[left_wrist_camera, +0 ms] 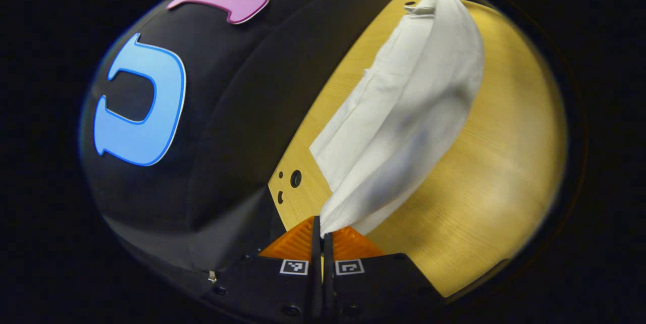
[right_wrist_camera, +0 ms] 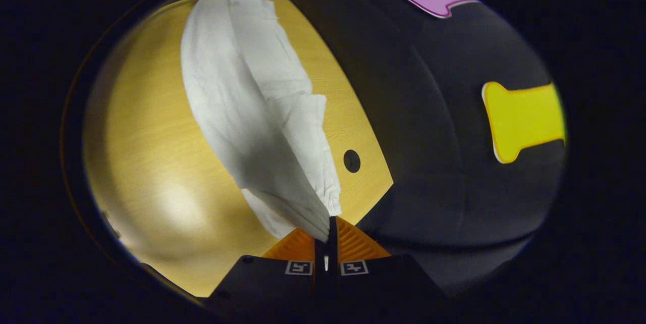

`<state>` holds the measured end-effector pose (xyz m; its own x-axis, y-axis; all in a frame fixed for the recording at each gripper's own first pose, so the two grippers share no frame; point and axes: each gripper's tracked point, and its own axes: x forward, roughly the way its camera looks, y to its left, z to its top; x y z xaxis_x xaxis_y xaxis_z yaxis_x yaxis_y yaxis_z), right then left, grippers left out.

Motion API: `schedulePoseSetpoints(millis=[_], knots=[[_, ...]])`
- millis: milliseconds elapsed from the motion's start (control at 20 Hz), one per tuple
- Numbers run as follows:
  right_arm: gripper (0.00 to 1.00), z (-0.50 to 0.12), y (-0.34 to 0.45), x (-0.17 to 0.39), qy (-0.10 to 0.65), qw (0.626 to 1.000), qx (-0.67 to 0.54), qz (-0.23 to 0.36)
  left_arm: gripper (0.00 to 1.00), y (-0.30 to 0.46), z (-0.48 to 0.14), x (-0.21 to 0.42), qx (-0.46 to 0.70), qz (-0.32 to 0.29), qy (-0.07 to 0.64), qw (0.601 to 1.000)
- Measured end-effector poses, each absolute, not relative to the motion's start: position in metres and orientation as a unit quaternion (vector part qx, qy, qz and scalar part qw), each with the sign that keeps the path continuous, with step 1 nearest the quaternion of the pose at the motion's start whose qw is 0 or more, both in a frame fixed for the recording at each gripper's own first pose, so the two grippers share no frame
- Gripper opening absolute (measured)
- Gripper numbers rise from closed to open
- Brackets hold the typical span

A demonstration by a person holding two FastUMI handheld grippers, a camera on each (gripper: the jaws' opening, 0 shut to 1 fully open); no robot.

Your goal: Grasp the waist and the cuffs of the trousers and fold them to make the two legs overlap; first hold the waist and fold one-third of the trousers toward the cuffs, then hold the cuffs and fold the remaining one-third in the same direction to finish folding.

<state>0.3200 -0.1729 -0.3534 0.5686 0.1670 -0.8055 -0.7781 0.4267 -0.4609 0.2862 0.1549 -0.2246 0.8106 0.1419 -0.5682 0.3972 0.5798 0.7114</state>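
Observation:
White trousers (left_wrist_camera: 404, 112) hang stretched above a wooden table (left_wrist_camera: 494, 182), running from my left gripper (left_wrist_camera: 322, 228) away to the far end. The left gripper is shut on one end of the cloth, which fans out from between its fingers. In the right gripper view the same trousers (right_wrist_camera: 252, 112) rise from my right gripper (right_wrist_camera: 330, 225), which is shut on the gathered, elastic-looking end. One leg sags lower than the other and partly rests on the table (right_wrist_camera: 146, 162). Which end is waist or cuffs is hard to tell for sure.
The table's edge runs beside the black cloth wall (left_wrist_camera: 227, 127). Round holes (left_wrist_camera: 295, 178) are cut into the tabletop near that edge, with one round hole (right_wrist_camera: 352, 161) close to the trousers in the right gripper view.

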Motion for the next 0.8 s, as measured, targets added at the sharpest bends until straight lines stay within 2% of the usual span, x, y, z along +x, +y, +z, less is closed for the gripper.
schedulePoseSetpoints(millis=[200, 400, 650, 700, 750, 800], knots=[[0.05, -0.376, -0.16, 0.362, 0.378, 0.803, -0.374, 0.268, 0.05, 0.155, -0.229, 0.351, 0.433, -0.063, 0.302, 0.847], [0.05, -0.416, -0.146, 0.391, 0.419, 0.82, -0.311, 0.236, 0.06, 0.155, -0.251, 0.397, 0.422, -0.052, 0.307, 0.851], [0.08, -0.449, -0.146, 0.409, 0.47, 0.832, -0.237, 0.175, 0.07, 0.147, -0.268, 0.418, 0.416, -0.022, 0.305, 0.856], [0.15, -0.449, -0.146, 0.41, 0.474, 0.835, -0.223, 0.169, 0.1, 0.143, -0.265, 0.419, 0.403, -0.011, 0.291, 0.868], [0.19, -0.443, -0.149, 0.41, 0.477, 0.837, -0.216, 0.158, 0.18, 0.138, -0.261, 0.419, 0.378, 0.003, 0.278, 0.883], [0.45, -0.442, -0.158, 0.411, 0.481, 0.837, -0.217, 0.143, 0.32, 0.133, -0.255, 0.416, 0.353, 0.016, 0.267, 0.897]])
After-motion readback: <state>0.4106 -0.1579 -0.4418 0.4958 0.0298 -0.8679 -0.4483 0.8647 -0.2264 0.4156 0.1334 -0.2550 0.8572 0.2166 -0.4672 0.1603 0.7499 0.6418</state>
